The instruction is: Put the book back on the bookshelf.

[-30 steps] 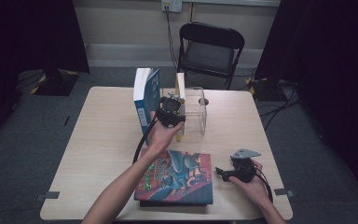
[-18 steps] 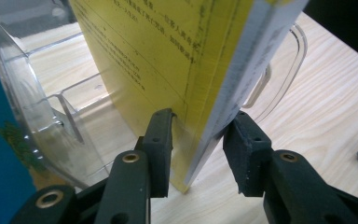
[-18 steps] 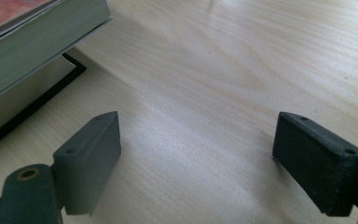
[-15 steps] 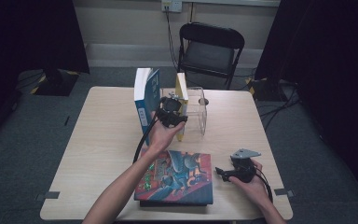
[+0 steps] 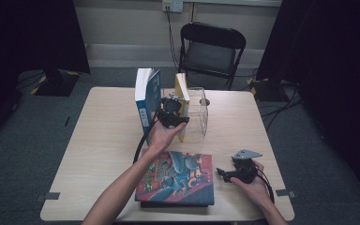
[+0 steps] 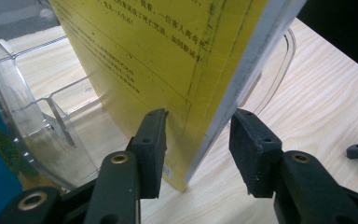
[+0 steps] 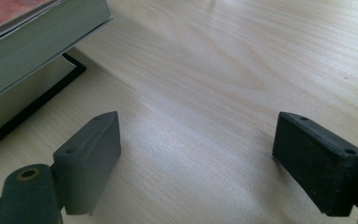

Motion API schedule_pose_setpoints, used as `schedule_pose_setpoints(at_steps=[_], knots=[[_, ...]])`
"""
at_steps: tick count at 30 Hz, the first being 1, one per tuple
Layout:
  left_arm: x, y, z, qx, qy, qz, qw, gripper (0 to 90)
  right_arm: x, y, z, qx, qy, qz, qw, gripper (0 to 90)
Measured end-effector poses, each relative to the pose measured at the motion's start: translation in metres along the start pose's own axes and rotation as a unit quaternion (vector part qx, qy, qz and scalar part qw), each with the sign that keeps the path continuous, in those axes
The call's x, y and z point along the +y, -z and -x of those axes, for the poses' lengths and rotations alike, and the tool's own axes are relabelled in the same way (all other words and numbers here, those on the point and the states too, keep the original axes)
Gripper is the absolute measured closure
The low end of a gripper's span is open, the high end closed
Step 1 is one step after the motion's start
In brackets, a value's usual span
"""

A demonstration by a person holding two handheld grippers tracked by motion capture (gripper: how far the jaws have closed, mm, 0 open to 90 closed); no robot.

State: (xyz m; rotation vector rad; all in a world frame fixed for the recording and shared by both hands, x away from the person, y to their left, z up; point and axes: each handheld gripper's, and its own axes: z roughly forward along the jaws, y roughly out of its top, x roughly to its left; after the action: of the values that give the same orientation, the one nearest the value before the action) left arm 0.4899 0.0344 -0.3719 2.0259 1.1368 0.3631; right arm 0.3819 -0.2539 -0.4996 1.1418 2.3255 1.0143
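Observation:
A yellow book [image 5: 182, 96] stands upright in a clear plastic rack [image 5: 200, 112] at the back of the table. My left gripper [image 5: 171, 115] is at the book's lower near corner. In the left gripper view the yellow book [image 6: 168, 56] sits between the jaws of that gripper [image 6: 198, 126]. The jaws have just been opening, and the right pad [image 6: 251, 144] stands off the page edge. My right gripper [image 5: 222, 172] rests open on the table, right of a colourful book [image 5: 178, 178] lying flat. Bare wood lies between the right gripper's [image 7: 196, 140] jaws.
A blue book [image 5: 146, 98] stands upright just left of the rack. The clear rack's dividers [image 6: 56, 112] lie behind the yellow book. The flat book's page edge [image 7: 28, 42] is close to my right gripper. A black folding chair [image 5: 211, 47] stands behind the table.

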Motion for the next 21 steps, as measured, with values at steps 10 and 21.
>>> schedule_pose_setpoints(at_steps=[10, 21], knots=[[-0.005, 0.003, -0.003, -0.003, -0.001, 0.004, 1.0, 46.3, 0.0, 0.0, 0.0, 0.0, 0.0, 0.0, 1.0, 14.8], [-0.009, 0.012, -0.008, -0.009, -0.007, 0.011, 0.9999, 42.0, 0.0, 0.0, 0.0, 0.0, 0.0, 0.0, 1.0, 14.8]])
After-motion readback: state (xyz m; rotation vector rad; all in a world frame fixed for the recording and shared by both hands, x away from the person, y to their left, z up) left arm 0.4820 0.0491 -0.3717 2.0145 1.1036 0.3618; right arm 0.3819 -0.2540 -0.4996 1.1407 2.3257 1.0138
